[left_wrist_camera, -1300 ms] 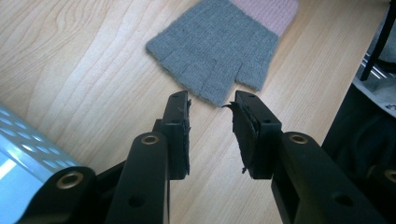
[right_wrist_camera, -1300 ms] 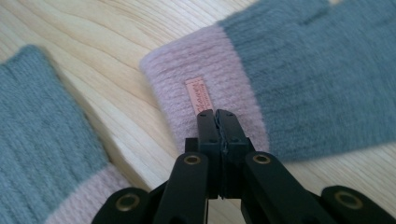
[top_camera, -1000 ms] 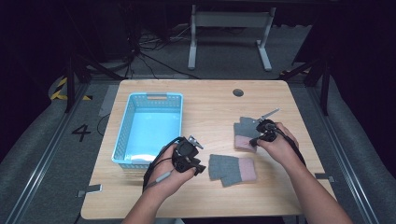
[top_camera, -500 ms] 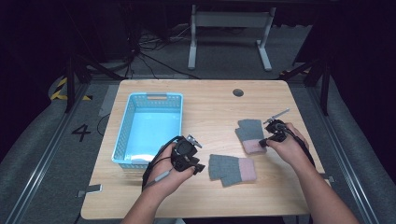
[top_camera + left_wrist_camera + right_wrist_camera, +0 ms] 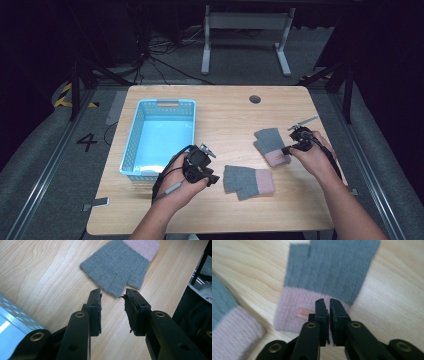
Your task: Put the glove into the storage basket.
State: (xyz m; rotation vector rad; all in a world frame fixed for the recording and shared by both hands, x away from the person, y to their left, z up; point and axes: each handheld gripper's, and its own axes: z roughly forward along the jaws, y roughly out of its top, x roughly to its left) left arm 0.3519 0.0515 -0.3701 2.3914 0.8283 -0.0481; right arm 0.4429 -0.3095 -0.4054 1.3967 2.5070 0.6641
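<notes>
Two grey fingerless gloves with pink cuffs lie on the wooden table. The near glove (image 5: 247, 181) (image 5: 117, 267) lies flat just past my left gripper (image 5: 212, 177) (image 5: 112, 293), which stands open and empty, with the fingertips a short way from the glove's finger end. The far glove (image 5: 270, 142) (image 5: 329, 270) lies to the right. My right gripper (image 5: 286, 149) (image 5: 326, 302) hovers at its pink cuff. Its jaws have just been opening and stand a narrow slit apart with nothing between them. The near glove's cuff (image 5: 227, 320) shows at the left of the right gripper view.
A light blue plastic basket (image 5: 132, 145) (image 5: 10, 315) stands empty at the table's left, right beside my left hand. A round cable hole (image 5: 255, 99) sits near the table's far edge. The table's right edge (image 5: 330, 145) runs close to my right hand.
My right hand has drawn back to the right, and the far glove has shifted slightly that way and shows more fully. The left hand and the near glove have stayed put.
</notes>
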